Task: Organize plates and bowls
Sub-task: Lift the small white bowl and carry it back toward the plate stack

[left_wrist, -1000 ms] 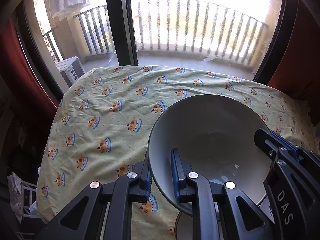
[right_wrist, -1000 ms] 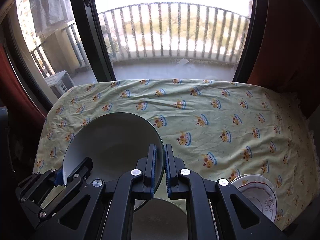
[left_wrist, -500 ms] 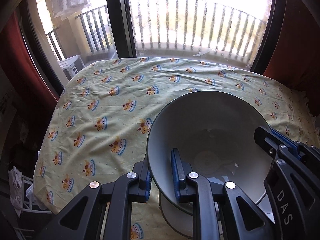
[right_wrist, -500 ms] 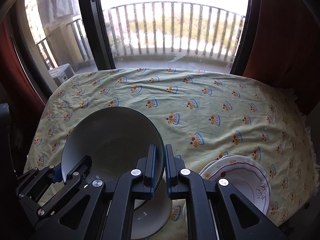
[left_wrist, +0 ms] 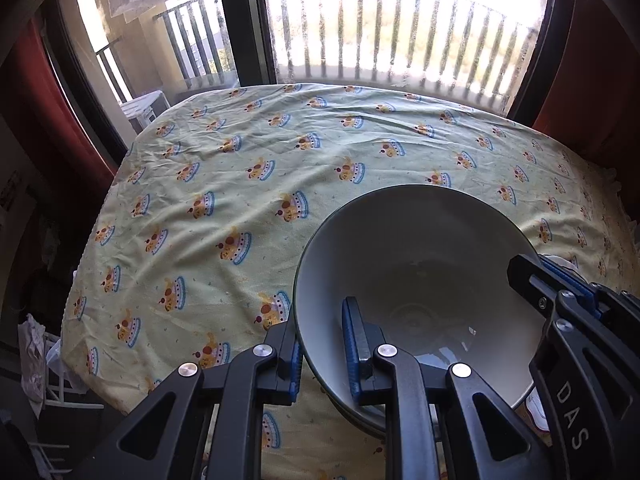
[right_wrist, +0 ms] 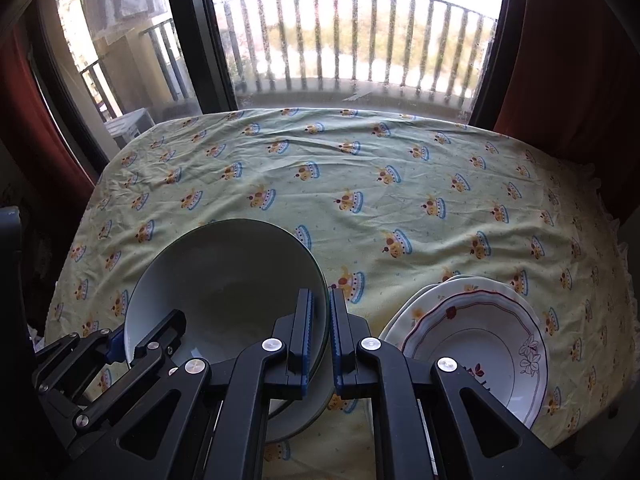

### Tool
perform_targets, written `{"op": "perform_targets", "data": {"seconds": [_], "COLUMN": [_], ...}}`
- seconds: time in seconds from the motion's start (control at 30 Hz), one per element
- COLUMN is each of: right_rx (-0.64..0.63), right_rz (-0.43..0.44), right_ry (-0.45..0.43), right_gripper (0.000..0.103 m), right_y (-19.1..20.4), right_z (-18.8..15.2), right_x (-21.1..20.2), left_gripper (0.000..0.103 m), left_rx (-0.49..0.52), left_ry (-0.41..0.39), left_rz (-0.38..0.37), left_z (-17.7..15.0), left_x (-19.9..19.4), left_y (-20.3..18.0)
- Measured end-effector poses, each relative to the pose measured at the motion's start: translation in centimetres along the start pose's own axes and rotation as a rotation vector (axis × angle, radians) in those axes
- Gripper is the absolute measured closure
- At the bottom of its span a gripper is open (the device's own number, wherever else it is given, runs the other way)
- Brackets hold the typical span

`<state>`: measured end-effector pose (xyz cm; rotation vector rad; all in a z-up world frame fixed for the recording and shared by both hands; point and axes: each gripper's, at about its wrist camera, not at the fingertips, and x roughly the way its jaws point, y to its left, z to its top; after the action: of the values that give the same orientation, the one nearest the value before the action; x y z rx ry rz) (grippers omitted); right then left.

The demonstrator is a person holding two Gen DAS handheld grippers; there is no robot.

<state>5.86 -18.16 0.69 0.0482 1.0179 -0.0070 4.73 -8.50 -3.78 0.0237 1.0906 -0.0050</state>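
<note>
You are pinching one grey bowl (left_wrist: 420,280) with both claws at once: at the bottom of the left wrist view your left gripper (left_wrist: 320,354) is clamped on the bowl's near-left rim, one blue-padded finger inside the bowl and one outside it, and at the bottom centre of the right wrist view your right gripper (right_wrist: 320,336) is closed on the bowl's (right_wrist: 228,284) right rim in the same way. The bowl is sitting just ahead of each claw, tilted a little, above the tablecloth (left_wrist: 240,184). The right wrist view is showing what the left barely catches: a second pale dish (right_wrist: 298,420) lying directly under the held bowl, and just right of the claw a stack of floral plates (right_wrist: 476,332) with red-lined scalloped rims. In the left wrist view the opposite gripper (left_wrist: 560,292) is covering the lower right, so only a sliver of those plates is peeking out; in the right wrist view the opposite claw is filling the lower left. Farther off, the yellow printed cloth is lying creased and bare up to the window frame (right_wrist: 200,40) and the balcony railing (right_wrist: 360,40), with red curtains (right_wrist: 580,60) at the sides.
</note>
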Motion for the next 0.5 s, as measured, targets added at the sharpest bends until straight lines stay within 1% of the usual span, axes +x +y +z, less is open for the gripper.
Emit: {"op": "perform_targets", "data": {"seconds": [0.2, 0.43, 0.5], "right_rx": [-0.006, 0.012, 0.005], "right_rz": [-0.002, 0.009, 0.009], "right_ry": [0.021, 0.059, 0.064], "right_gripper": [0.092, 0.092, 0.092], "right_y": [-0.1, -0.7, -0.6], "right_z": [-0.6, -1.6, -1.8], "right_x": [0.6, 1.5, 1.6], "left_gripper": [0.088, 0.088, 0.088], "left_rx": [0.003, 0.028, 0.028], "left_ry": [0.021, 0.007, 0.014], "left_rz": [0.003, 0.037, 0.043], "left_z": [-0.7, -1.3, -1.5], "left_x": [0.5, 0.7, 0.8], "left_y": [-0.3, -0.8, -0.8]}}
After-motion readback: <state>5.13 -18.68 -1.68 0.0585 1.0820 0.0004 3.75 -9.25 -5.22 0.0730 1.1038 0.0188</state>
